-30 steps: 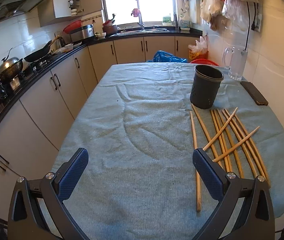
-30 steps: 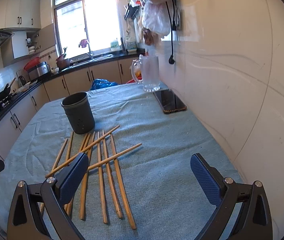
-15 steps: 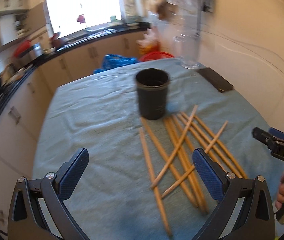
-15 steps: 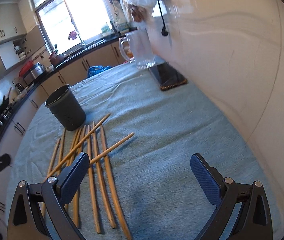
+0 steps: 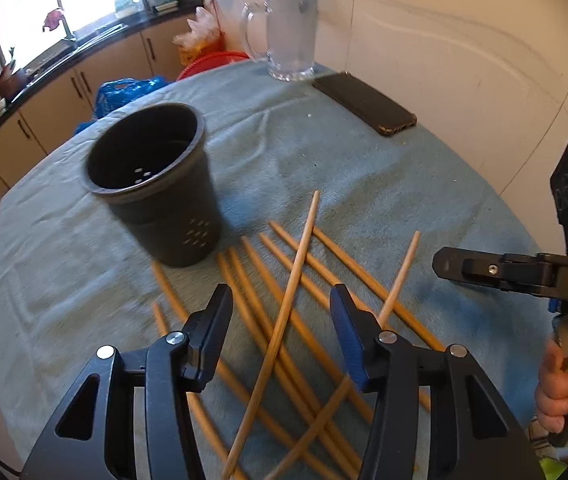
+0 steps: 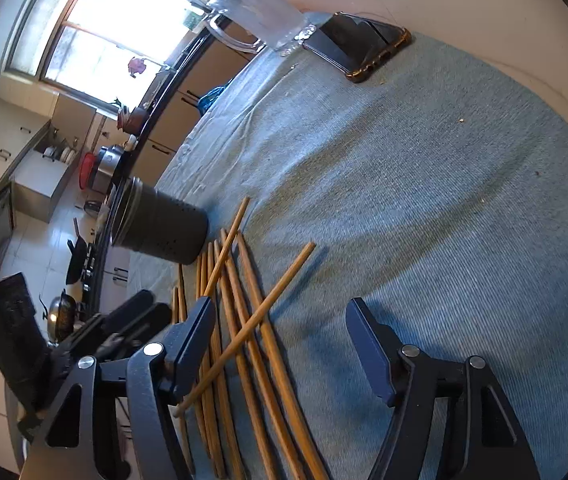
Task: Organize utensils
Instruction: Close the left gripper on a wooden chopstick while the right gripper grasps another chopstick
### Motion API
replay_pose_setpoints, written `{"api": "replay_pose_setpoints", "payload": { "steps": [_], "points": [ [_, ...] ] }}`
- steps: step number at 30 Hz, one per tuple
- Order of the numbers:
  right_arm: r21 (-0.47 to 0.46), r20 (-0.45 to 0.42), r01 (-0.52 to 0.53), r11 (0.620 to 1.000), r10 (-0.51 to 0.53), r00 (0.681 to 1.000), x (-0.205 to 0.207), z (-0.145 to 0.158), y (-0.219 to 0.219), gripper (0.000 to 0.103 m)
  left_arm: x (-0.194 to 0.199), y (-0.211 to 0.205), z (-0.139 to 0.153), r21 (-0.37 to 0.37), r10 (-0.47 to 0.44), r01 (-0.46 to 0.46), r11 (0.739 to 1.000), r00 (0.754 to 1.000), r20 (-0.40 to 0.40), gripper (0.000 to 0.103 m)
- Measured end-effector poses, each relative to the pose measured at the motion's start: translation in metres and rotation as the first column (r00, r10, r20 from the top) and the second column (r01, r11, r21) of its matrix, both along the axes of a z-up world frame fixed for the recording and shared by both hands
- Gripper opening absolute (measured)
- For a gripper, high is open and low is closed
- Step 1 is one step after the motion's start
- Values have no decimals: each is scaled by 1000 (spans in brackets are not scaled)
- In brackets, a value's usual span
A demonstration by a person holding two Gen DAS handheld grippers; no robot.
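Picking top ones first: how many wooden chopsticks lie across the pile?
2: one wooden chopstick runs through the open left gripper; the other wooden chopstick passes behind its right finger.

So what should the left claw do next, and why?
Probably lower and close. The left claw is open, straddling the chopstick that lies crossed on top of the pile, nothing gripped yet. That topmost stick looks easiest to lift into the empty black holder.

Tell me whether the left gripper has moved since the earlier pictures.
Yes. The left gripper has swung right and come down toward the wooden chopsticks, closer to the dark plastic utensil holder, and its jaws have narrowed.
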State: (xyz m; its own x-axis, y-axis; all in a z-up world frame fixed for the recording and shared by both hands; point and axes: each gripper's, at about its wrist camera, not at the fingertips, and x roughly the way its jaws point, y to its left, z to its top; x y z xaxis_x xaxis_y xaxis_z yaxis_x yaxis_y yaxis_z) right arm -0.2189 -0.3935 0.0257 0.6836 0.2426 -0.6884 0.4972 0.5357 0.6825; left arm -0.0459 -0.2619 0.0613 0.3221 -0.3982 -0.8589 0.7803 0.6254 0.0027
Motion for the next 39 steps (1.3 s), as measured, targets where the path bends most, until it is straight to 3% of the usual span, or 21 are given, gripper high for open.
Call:
{"api": "replay_pose_setpoints", "payload": {
  "steps": [11,15,19,21,23,28,33,36,38,39],
  "points": [
    [70,21,20,997,-22,1000,18,-6,-12,72,15,-36,-24,38,-27,28,999,999,-44,44],
    [70,22,13,997,-15,1000,25,-7,-10,66,18,-42,-32,56,-29,34,998,997,-76,26],
    [65,15,14,998,-15,1000,32,-12,-9,52,18,-41,-32,46,-30,35,998,995,-96,9],
    [75,15,12,997,-13,1000,34,-14,-10,38,17,-40,-30,44,-24,28,999,996,-89,7],
    [90,20,7,996,-9,1000,35,-17,-11,16,17,-37,-26,32,-13,15,999,996,-87,7],
    [59,59,-15,998,12,998,34,-2,-6,7,15,-18,-3,-34,28,-31,999,996,-88,7],
    [-10,96,-39,999,39,995,27,22,5,6,2,8,24,-106,62,-69,992,996,-67,7],
    [-78,12,-45,996,46,999,28,24,10,9,-6,26,37,-132,81,-91,987,994,-80,7],
    [-45,-66,-54,998,51,997,31,12,6,47,-11,36,40,-146,86,-99,984,992,-93,7],
    [-24,-77,-50,998,48,996,32,6,2,51,-13,40,40,-148,90,-103,984,991,-95,7]
  ]
}}
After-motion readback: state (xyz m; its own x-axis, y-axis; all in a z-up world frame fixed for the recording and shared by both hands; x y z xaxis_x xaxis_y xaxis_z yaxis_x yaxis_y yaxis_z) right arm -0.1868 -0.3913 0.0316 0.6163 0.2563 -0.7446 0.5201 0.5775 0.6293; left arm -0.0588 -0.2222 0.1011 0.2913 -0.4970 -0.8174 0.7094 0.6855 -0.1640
